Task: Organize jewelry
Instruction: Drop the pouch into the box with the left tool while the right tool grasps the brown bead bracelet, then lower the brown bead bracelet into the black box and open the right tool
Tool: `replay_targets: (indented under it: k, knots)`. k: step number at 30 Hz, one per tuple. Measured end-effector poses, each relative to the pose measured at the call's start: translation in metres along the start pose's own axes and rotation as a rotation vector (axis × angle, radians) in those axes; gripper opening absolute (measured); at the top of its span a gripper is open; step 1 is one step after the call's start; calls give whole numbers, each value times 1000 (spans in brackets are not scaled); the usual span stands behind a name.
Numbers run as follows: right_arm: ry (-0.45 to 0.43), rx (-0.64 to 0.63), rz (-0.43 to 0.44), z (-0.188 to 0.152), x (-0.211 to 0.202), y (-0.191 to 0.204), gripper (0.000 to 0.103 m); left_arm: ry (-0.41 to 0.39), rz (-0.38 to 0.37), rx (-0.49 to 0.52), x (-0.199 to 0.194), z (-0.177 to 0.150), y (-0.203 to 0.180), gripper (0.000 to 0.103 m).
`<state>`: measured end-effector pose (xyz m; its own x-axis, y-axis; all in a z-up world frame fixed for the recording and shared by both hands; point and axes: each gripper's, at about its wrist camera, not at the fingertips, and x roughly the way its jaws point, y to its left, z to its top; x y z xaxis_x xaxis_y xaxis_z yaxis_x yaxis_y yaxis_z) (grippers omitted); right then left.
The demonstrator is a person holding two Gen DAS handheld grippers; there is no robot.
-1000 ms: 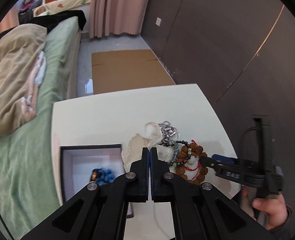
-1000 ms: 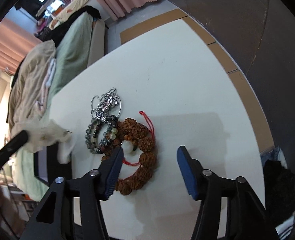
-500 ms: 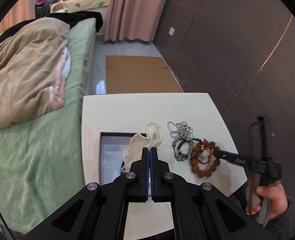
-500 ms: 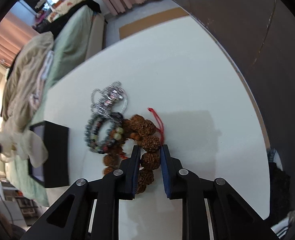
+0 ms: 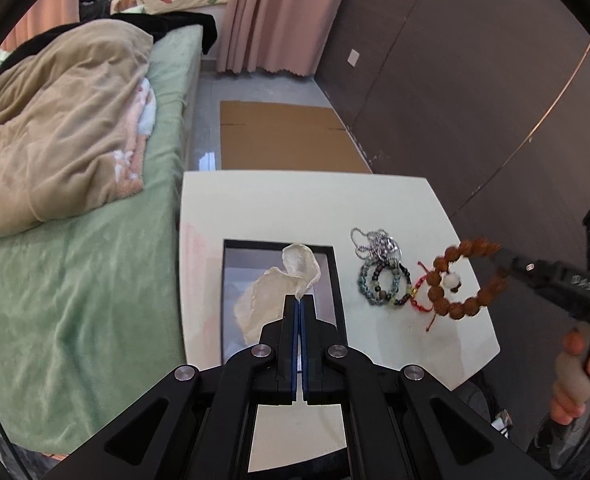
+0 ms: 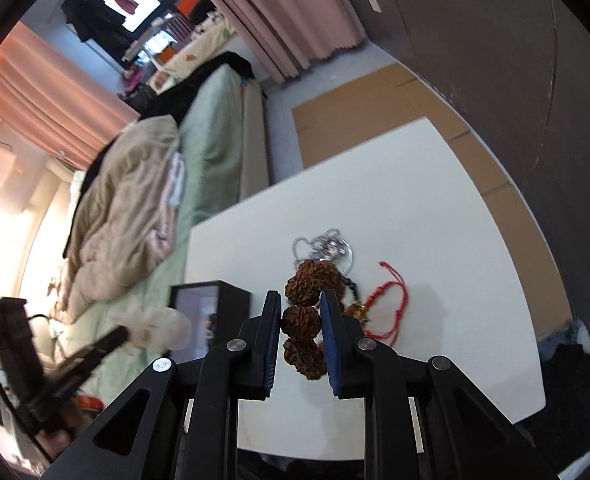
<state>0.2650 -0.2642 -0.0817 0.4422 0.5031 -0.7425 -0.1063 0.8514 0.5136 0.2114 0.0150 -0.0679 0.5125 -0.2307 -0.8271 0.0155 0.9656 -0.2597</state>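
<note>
Your R gripper point(image 6: 299, 320) is clamped on the brown seed-bead bracelet point(image 5: 461, 280): both blue pads press one big bead, w/ more beads stacked above & below it btwn the fingers. In the L wrist view the bracelet hangs as an open loop off the gripper tip, lifted clear of the white table point(image 5: 295, 200), a small white bead dangling inside the loop. A red cord bracelet point(image 6: 391, 308) lies on the table just beside & under it; can't tell if it's tied to the brown one.

Next to that: dark multicolour bead bracelets point(image 5: 381, 286) in a small overlapping pile, & a silver chain point(image 5: 375, 240) touching their far side.

Your L gripper point(image 5: 298, 300) is fully closed, pinching a crumpled piece of pale translucent wrap point(image 5: 279, 292) at its tips; the wrap hangs over the open black jewelry box point(image 5: 337, 280), which sits on the table's L part, near the bed-side edge. Box interior mostly hidden by the wrap.

Your R hand point(image 5: 579, 380) shows at the frame's right edge on the gripper handle.

Beyond the table: bed w/ green sheet point(image 5: 75, 300) & tan blanket point(image 5: 55, 140), flat cardboard point(image 5: 283, 136) on the floor, pink curtain point(image 5: 279, 16), dark wall panels
</note>
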Motion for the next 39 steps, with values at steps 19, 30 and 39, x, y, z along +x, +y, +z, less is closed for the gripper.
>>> replay_targets:
  k: [19, 30, 39]
  knots:
    - [-22, -33, 21, -7, -27, 16, 21, 120, -109, -84, 34, -9, -10, 76]
    - [36, -122, 108, -10, 8, 75, 21, 39, -32, -152, -7, -8, 41, 76]
    - [119, -180, 164, -22, 62, 123, 21, -56, 62, -214, -44, -13, 78, 76]
